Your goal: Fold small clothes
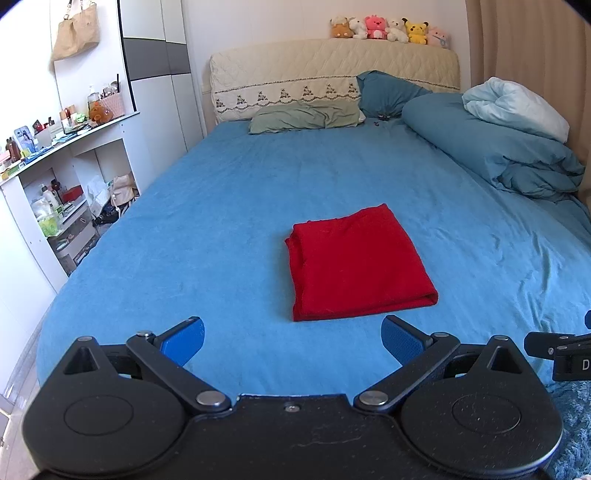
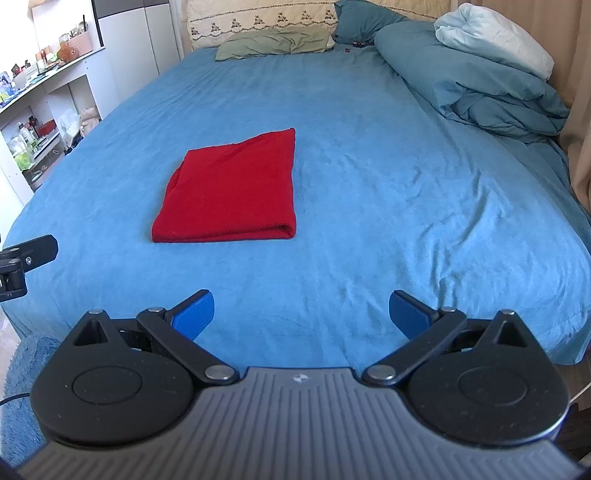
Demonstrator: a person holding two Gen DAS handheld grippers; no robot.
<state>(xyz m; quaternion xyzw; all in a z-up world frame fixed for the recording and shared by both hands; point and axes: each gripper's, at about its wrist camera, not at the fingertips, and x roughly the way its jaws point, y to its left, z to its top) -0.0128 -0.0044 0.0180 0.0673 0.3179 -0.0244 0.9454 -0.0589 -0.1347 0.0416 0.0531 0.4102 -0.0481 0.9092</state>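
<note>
Currently at foot of bed (image 1: 229,192), both tools off the fabric. Far left: shelf (image 1: 66,136) crowded with bottles and small items, labels too small to read; bag (image 1: 75,31) hanging above it. Left gripper (image 1: 292,341) over the near edge of the sheet, blue pads (image 1: 184,339) spread wide, nothing between them. Red cloth (image 1: 356,262) lying ahead and slightly right of it, folded to a neat rectangle, flat on the sheet, thick fold edge toward the camera; apart from both tools. Right gripper (image 2: 301,314) likewise spread wide and empty, cloth ahead and to its left. Beyond: green pillow (image 1: 304,118) against the headboard (image 1: 332,70), row of plush toys (image 1: 388,28) on top. Far right: rolled blue duvet (image 1: 491,147), pale bundle (image 1: 517,107) on it, possibly a second blanket.
</note>
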